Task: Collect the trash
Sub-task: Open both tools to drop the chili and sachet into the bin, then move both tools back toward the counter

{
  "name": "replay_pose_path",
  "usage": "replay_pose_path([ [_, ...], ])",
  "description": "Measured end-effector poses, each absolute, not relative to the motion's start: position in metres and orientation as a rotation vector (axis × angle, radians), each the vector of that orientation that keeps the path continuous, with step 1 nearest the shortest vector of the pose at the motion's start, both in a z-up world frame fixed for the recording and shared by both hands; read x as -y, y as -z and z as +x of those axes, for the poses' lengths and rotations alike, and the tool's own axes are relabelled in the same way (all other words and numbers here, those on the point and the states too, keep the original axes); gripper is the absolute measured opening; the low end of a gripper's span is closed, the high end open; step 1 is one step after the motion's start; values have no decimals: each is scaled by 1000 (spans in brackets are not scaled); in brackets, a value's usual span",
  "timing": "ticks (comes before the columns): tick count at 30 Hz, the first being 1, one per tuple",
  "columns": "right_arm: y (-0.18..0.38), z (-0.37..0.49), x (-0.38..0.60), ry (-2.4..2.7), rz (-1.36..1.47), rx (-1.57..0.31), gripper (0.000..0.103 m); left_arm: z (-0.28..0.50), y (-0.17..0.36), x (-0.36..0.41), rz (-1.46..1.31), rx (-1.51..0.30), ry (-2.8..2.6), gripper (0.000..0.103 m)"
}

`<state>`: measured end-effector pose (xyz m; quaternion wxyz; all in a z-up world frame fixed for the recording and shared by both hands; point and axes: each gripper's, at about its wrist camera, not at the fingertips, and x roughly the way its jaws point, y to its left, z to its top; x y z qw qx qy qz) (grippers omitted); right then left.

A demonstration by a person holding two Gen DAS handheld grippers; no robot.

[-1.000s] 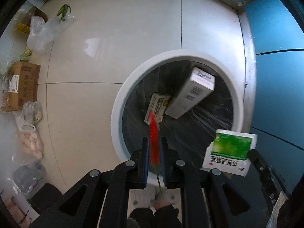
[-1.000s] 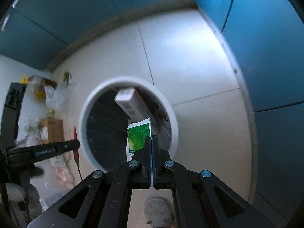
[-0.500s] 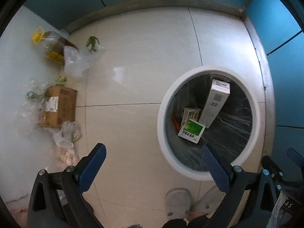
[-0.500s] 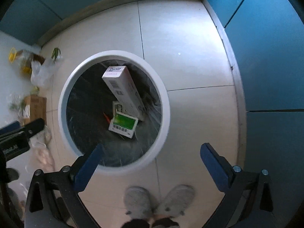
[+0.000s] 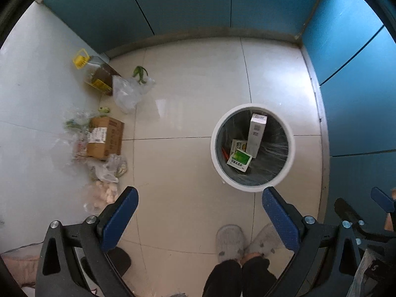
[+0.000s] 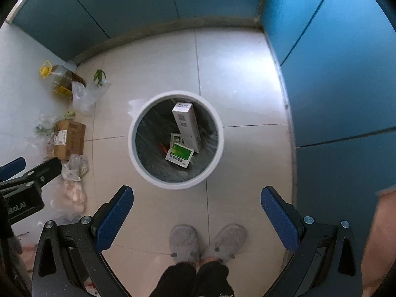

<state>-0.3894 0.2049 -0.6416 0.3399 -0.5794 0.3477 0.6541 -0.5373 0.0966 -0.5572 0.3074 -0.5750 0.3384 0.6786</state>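
A round white-rimmed trash bin (image 5: 290,146) (image 6: 220,146) with a dark liner stands on the tiled floor. Inside lie a tall white box (image 5: 256,132) (image 6: 186,126), a green-and-white packet (image 5: 239,160) (image 6: 179,155), a smaller box (image 5: 237,146) and a red piece (image 5: 224,152) (image 6: 162,147). My left gripper (image 5: 199,210) is open and empty, high above the floor left of the bin. My right gripper (image 6: 196,209) is open and empty, high above the bin's near side.
Along the left wall lie a cardboard box (image 5: 105,137) (image 6: 69,139), clear plastic bags (image 5: 128,91), a yellow-capped oil jug (image 5: 95,74) and a bag of pale lumps (image 5: 105,193). Blue cabinets (image 6: 334,74) stand behind and right. Grey slippers (image 6: 208,242) are below.
Both grippers opened: the red piece and the green packet dropped into the bin. Both grippers then rose well above the bin, so more floor shows.
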Motion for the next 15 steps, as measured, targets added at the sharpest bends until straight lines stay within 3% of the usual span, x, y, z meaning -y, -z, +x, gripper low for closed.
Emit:
replay_pose_path([
  [15,402,-333,-162,-1750,-1402,-880,103,-487,361,-44,-1396,-812,-1822,102],
])
